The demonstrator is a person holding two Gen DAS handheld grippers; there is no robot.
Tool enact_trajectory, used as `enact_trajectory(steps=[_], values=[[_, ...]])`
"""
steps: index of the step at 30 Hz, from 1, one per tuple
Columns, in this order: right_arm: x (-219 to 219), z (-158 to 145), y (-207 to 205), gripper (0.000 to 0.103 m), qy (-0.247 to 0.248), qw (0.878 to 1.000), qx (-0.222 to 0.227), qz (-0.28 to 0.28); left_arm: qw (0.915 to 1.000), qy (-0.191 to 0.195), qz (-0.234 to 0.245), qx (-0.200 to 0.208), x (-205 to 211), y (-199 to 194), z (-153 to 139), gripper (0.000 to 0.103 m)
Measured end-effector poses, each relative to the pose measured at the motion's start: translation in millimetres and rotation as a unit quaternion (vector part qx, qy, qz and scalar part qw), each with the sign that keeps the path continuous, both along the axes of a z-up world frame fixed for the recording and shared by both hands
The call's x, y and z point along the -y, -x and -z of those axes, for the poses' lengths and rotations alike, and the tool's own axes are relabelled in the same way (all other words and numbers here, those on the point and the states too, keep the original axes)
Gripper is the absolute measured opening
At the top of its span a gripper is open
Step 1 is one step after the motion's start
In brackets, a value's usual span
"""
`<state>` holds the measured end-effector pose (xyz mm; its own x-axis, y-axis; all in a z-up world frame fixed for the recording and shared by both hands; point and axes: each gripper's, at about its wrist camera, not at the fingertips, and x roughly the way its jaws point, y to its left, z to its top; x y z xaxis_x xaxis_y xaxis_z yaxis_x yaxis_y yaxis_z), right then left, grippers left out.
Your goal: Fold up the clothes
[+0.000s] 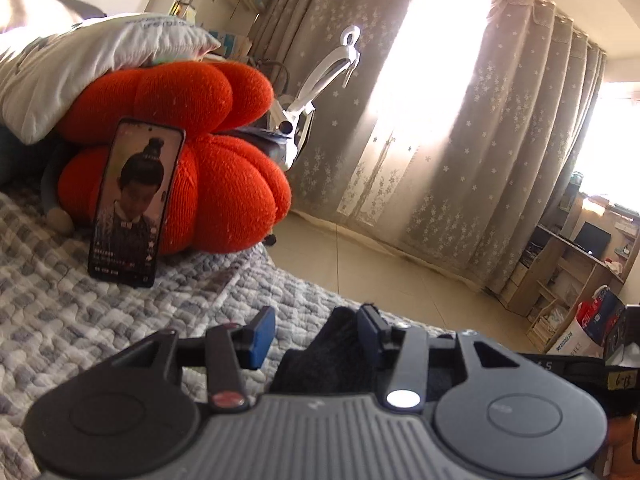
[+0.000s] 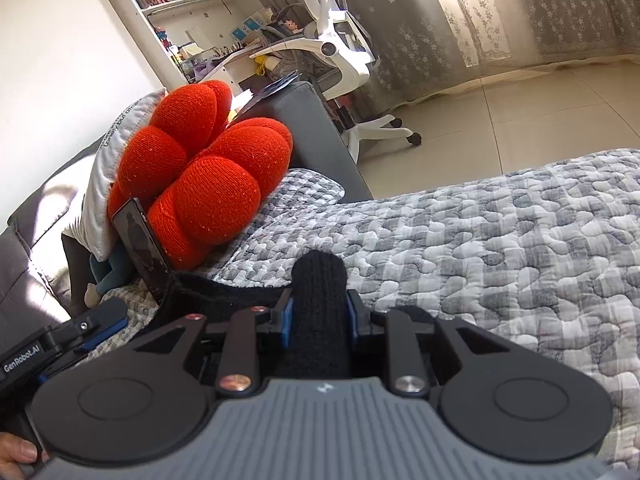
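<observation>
Quilted grey and white check covers the sofa seat [image 2: 500, 232] where you work, and the black knit garment [image 2: 318, 312] is raised over it, not lying flat. Your right gripper [image 2: 318, 314] is clenched on a rolled part of this knit, which stands up between the pads. Your left gripper [image 1: 316, 336] has its jaws apart: the knit touches only the right-side pad, the other blue pad [image 1: 262, 336] is free, so I judge it is not grasping. If you pull now, the left end may slip away and the fold will go crooked. The orange knitted cushion [image 2: 204, 184] is near, and the phone [image 1: 134, 204] leans upright against it; a swinging sleeve or gripper could knock the phone down.
</observation>
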<state>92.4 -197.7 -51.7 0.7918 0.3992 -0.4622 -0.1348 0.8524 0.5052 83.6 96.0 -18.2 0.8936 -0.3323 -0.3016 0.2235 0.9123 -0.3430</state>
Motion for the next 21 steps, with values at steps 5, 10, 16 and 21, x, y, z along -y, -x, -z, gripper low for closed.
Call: enact_trajectory(steps=[5,10,16,21], values=[[2,1,2,0.026,-0.006,1.0,0.002,0.002,0.9951,-0.044,0.087,0.016,33,-9,-2,0.047],[6,0,7,0.028,-0.013,1.0,0.013,0.004,0.9942,-0.061,0.076,-0.045,41,-38,26,0.038],[9,-15,20,0.036,-0.008,0.999,0.049,0.016,0.9942,-0.059,0.076,-0.046,38,-38,27,0.038],[-12,-40,39,0.036,0.084,0.988,0.129,0.024,0.9939,-0.065,0.074,-0.049,40,-37,24,0.038]])
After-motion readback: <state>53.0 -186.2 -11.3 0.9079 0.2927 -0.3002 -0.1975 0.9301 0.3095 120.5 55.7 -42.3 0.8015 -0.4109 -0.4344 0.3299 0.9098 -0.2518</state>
